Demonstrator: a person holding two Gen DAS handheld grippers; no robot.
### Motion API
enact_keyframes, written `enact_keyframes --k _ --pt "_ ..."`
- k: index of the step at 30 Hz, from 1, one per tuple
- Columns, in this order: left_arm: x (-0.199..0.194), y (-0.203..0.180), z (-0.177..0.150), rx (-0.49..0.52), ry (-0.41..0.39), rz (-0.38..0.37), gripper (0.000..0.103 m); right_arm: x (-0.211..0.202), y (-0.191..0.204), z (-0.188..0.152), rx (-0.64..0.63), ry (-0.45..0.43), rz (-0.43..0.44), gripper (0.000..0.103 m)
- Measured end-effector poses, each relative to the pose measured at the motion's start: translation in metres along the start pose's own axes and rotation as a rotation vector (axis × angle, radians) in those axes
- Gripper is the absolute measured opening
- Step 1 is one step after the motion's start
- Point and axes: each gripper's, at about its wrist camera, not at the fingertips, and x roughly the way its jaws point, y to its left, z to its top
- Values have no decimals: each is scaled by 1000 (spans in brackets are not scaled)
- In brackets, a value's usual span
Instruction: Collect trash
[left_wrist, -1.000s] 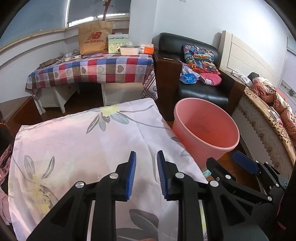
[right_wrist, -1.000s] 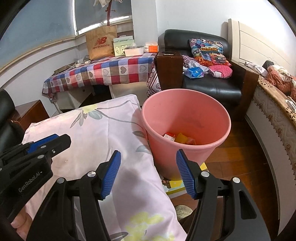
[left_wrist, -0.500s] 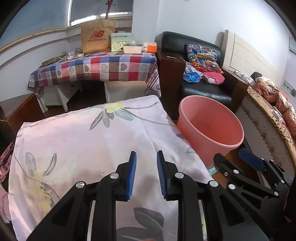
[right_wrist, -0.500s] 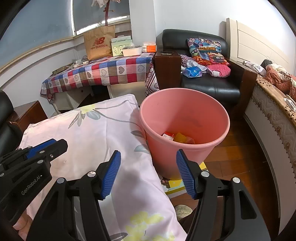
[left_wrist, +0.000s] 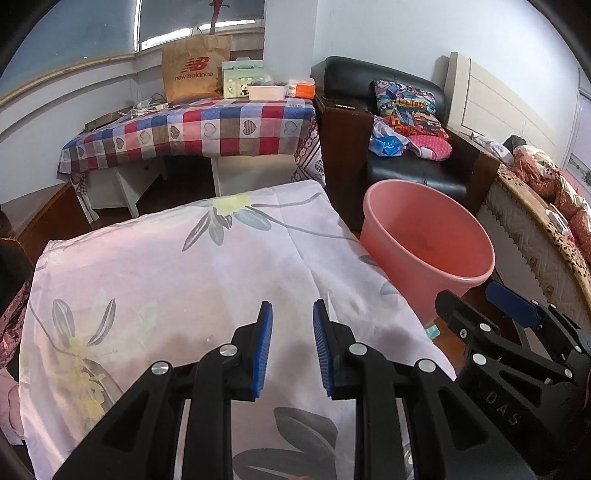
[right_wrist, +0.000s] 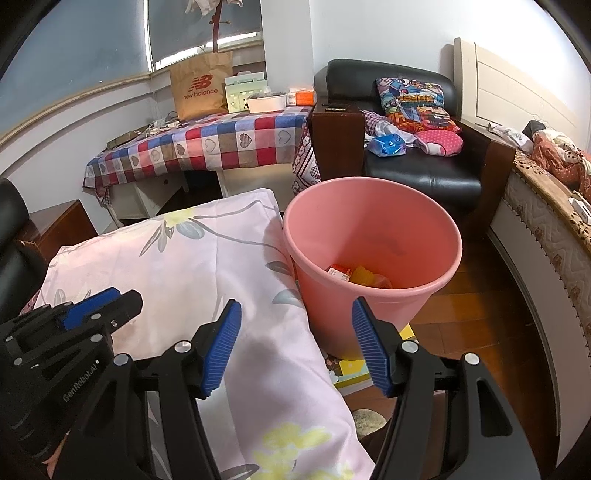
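Both grippers empty: left gripper narrowly parted, right gripper spread. Wrappers in pink bin: likely light, crinkly; pinch by edge.

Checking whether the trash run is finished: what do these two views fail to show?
- Pink bin bottom: left wrist view, near wall hides it.
- Items in the bin: right wrist view, rim hides them partly.
- Yellow packaging on the floor: right gripper and bin cover most.
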Motion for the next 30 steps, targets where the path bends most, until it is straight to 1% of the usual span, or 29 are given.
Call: enact_keyframes --k 21,30 --pt "4 -2 0 2 10 11 22 1 -1 0 -5 4 13 63" --pt "6 1 1 -10 16 36 22 2 2 1 -14 -1 32 63"
